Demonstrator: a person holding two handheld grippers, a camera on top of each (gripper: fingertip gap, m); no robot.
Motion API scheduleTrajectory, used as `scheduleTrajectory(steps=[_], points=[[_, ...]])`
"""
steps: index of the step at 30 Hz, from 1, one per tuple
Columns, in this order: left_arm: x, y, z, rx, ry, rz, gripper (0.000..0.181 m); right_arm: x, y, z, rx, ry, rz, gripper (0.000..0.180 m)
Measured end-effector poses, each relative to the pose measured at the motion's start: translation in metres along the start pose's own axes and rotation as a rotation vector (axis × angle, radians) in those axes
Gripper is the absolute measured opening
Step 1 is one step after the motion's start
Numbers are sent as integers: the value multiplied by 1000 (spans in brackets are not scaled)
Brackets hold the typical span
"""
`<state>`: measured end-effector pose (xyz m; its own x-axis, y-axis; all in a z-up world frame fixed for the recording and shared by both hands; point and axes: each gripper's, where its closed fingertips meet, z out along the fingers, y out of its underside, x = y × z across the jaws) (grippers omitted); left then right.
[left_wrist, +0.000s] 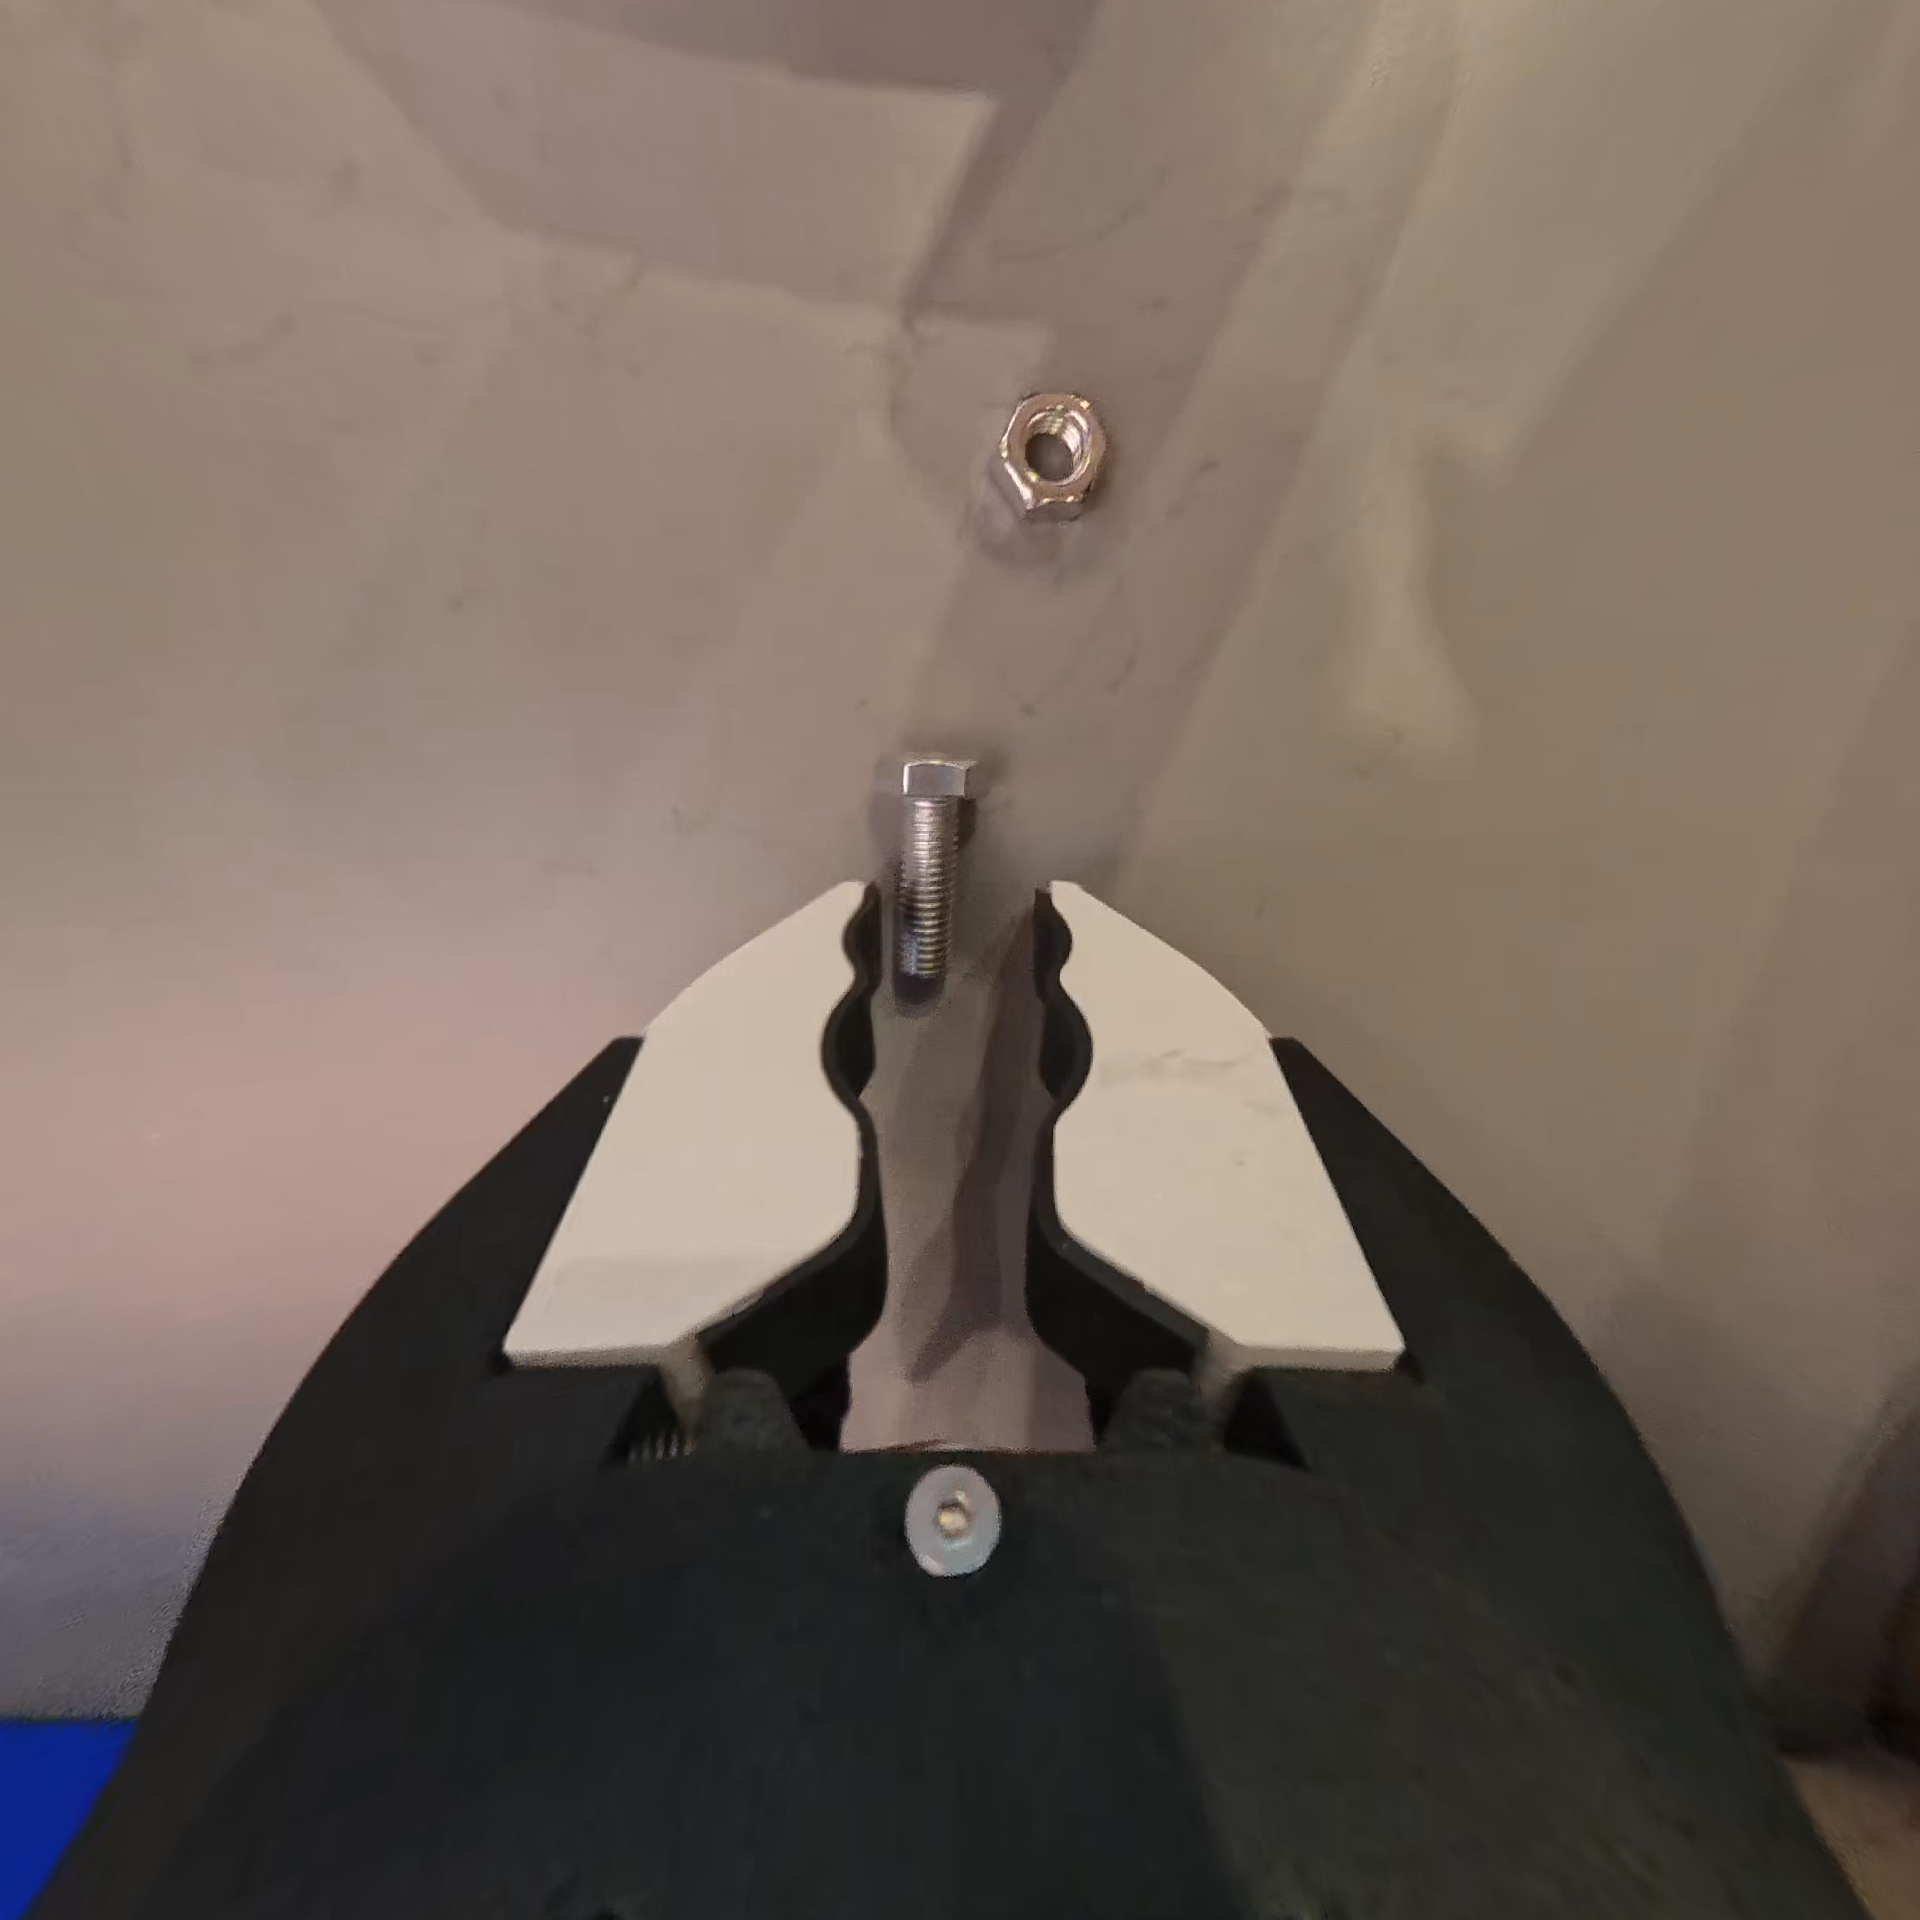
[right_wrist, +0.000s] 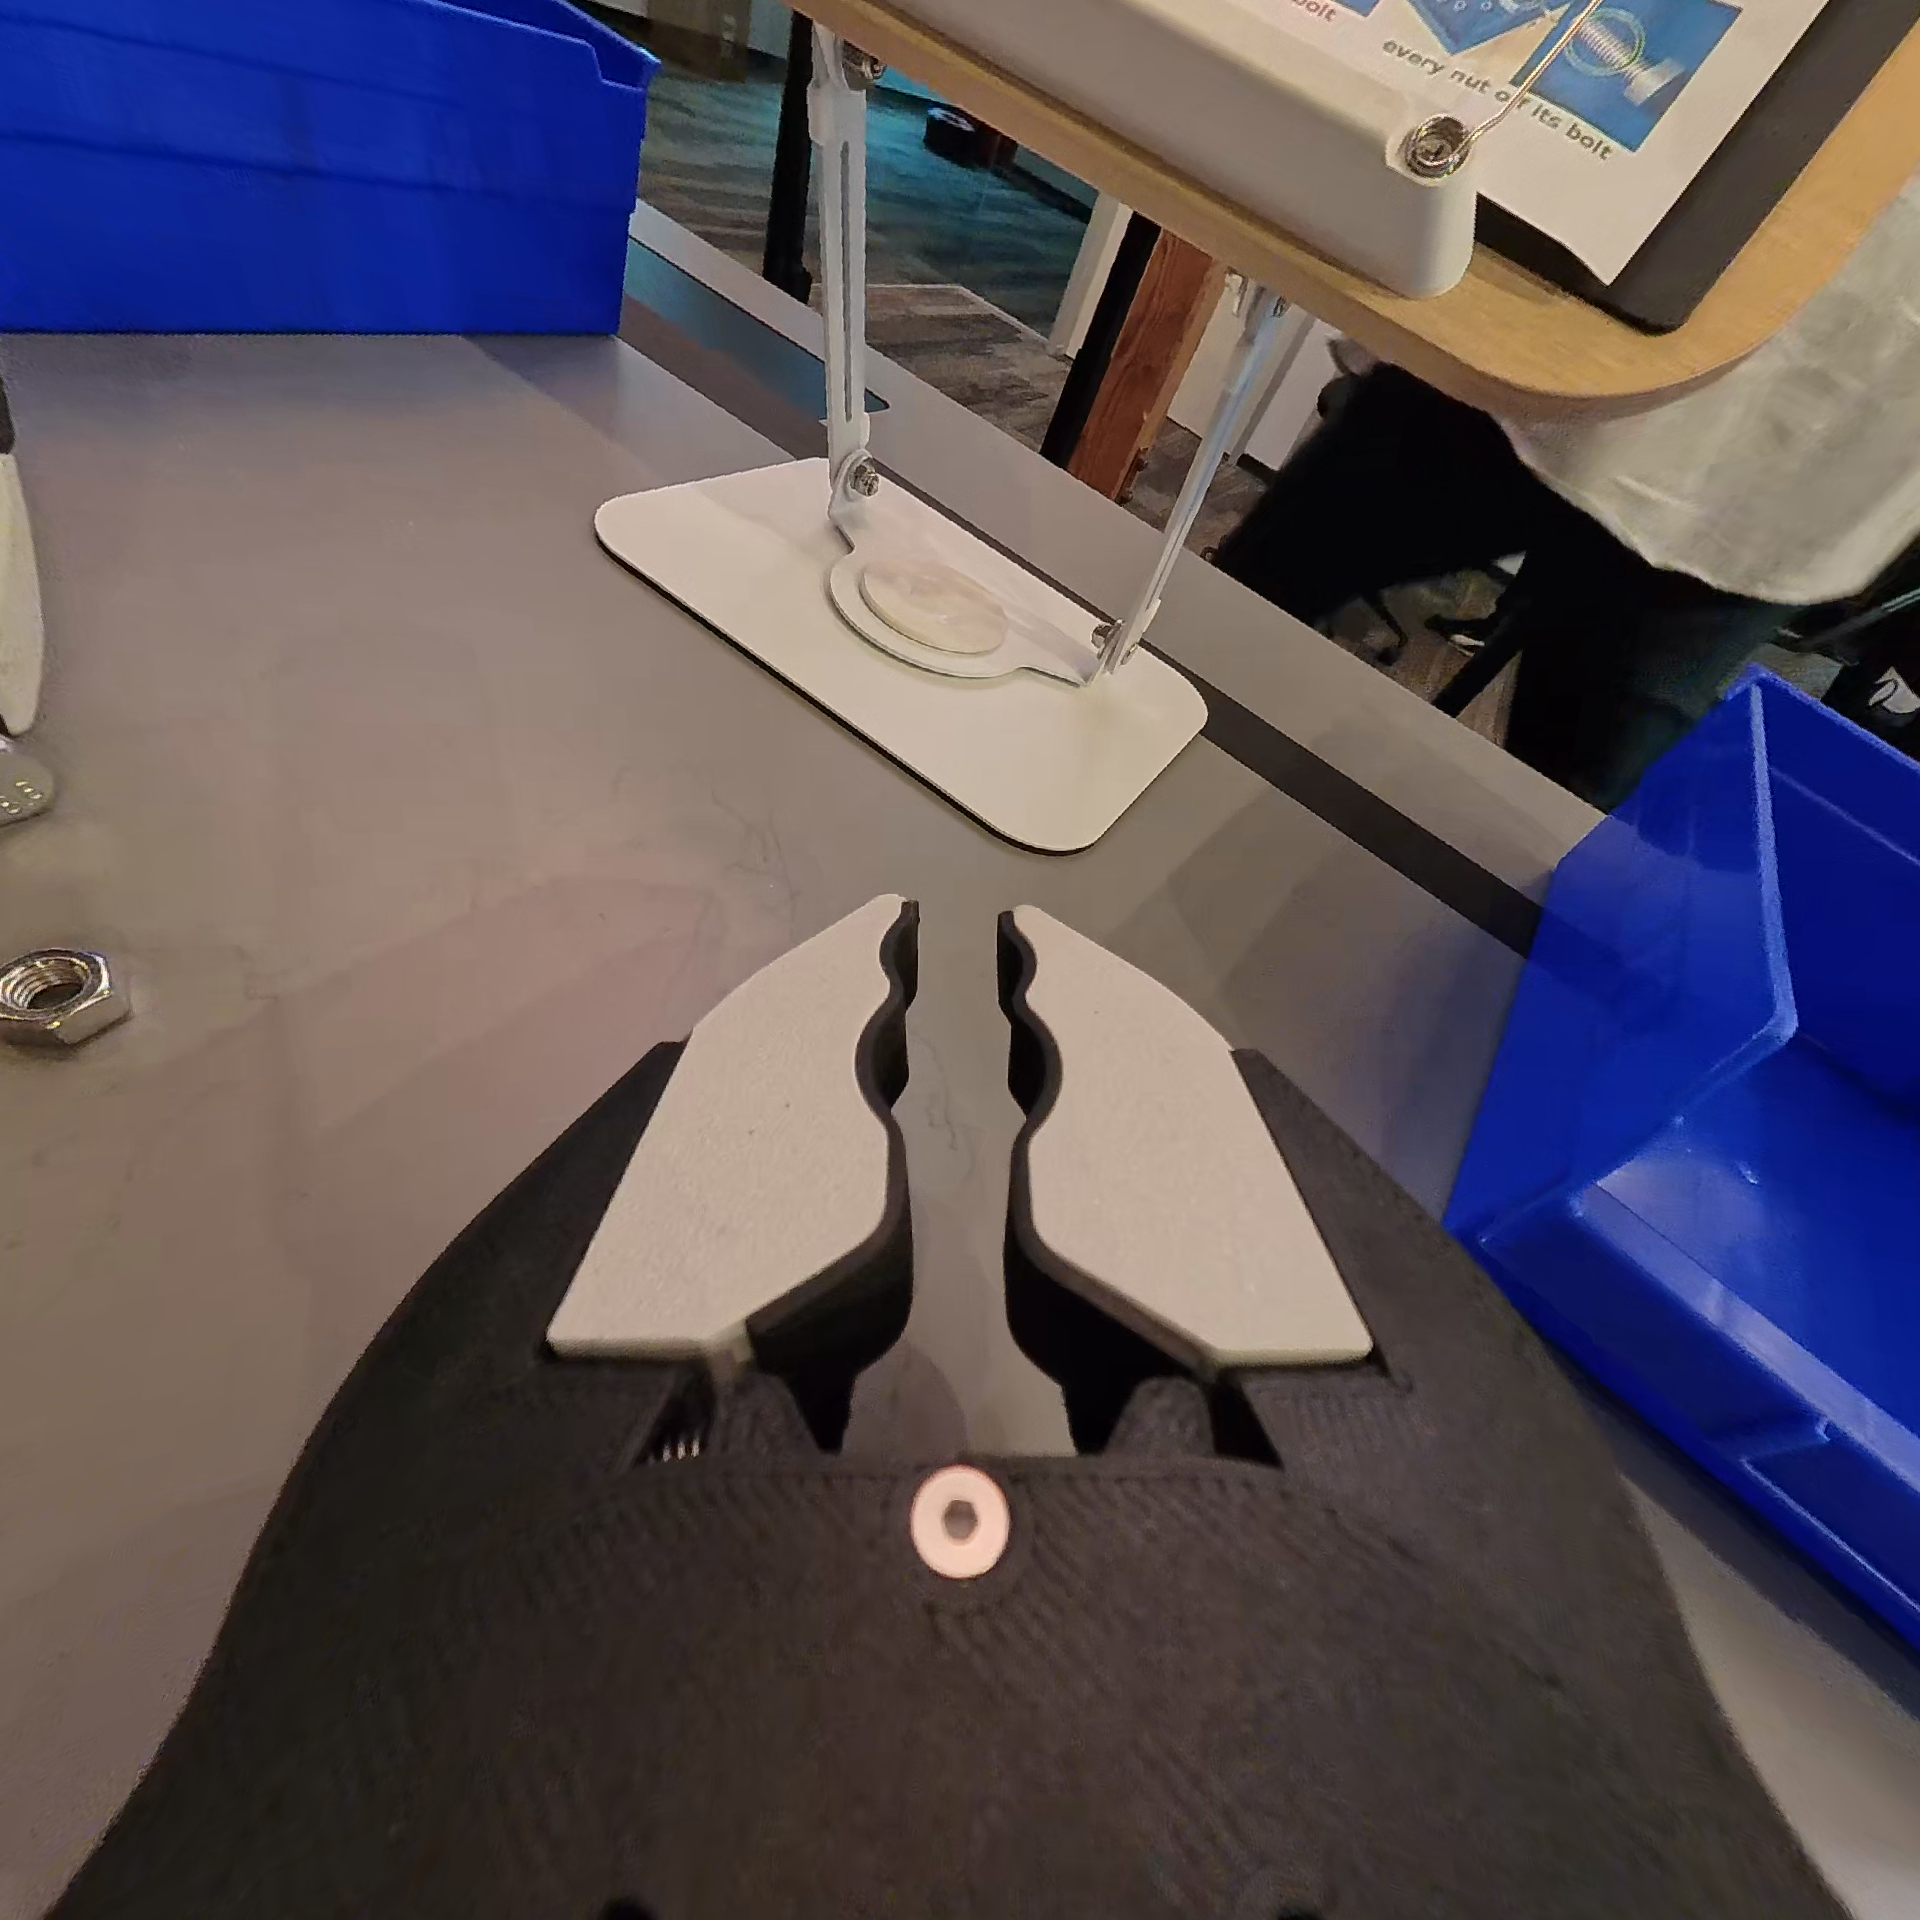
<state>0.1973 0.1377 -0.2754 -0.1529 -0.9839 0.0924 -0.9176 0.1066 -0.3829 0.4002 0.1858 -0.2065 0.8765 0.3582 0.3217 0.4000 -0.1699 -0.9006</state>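
Steel bolt lies loose on the grey table, its threaded end between the parted, empty fingers of the left gripper. Farther on sits a nut, unthreaded. The right gripper, also released, hovers before a white stand.

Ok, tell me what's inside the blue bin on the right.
The blue bin shows bare blue floor and walls in the right wrist view; nothing lies in the visible part. Its near end runs off the picture, so that part cannot be checked. The right gripper is open beside it.
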Motion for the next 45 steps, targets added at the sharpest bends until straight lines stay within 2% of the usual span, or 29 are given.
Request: scheduleTrajectory(steps=[4, 8, 11, 15, 19, 23, 25, 26, 28, 30, 39, 43, 45], points=[[0, -3, 2, 16, 2, -4, 9, -1, 0, 0, -2, -1, -12, 14], [-4, -9, 4, 54, -36, -3, 9, -4, -3, -1, 15, -13, -11, 15], [-6, -17, -1, 147, -47, -25, 9, -16, -16, -5, 76, -72, -3, 15], [-10, -41, -25, 396, -80, -44, 9, -56, -42, -12, 180, -277, 86, 18], [-3, -73, -59, 743, -29, -59, 9, -99, -68, -18, 274, -480, 175, 18], [2, -94, -95, 1061, 84, -86, 9, -123, -82, -16, 292, -583, 228, 18], [4, -98, -108, 1168, 143, -95, 9, -129, -91, -19, 327, -613, 249, 19], [7, -98, -106, 1166, 176, -92, 9, -130, -98, -21, 359, -634, 302, 18], [7, -99, -101, 1145, 138, -60, 9, -124, -114, -24, 427, -662, 424, 18], [10, -102, -101, 1164, 156, -55, 8, -121, -122, -27, 466, -679, 471, 20], [17, -107, -91, 1179, 236, -64, 9, -127, -122, -26, 456, -723, 496, 18], [20, -108, -92, 1185, 251, -47, 9, -128, -122, -30, 464, -716, 442, 17], [21, -107, -96, 1183, 235, -31, 18, -127, -121, -30, 456, -684, 392, 17]])
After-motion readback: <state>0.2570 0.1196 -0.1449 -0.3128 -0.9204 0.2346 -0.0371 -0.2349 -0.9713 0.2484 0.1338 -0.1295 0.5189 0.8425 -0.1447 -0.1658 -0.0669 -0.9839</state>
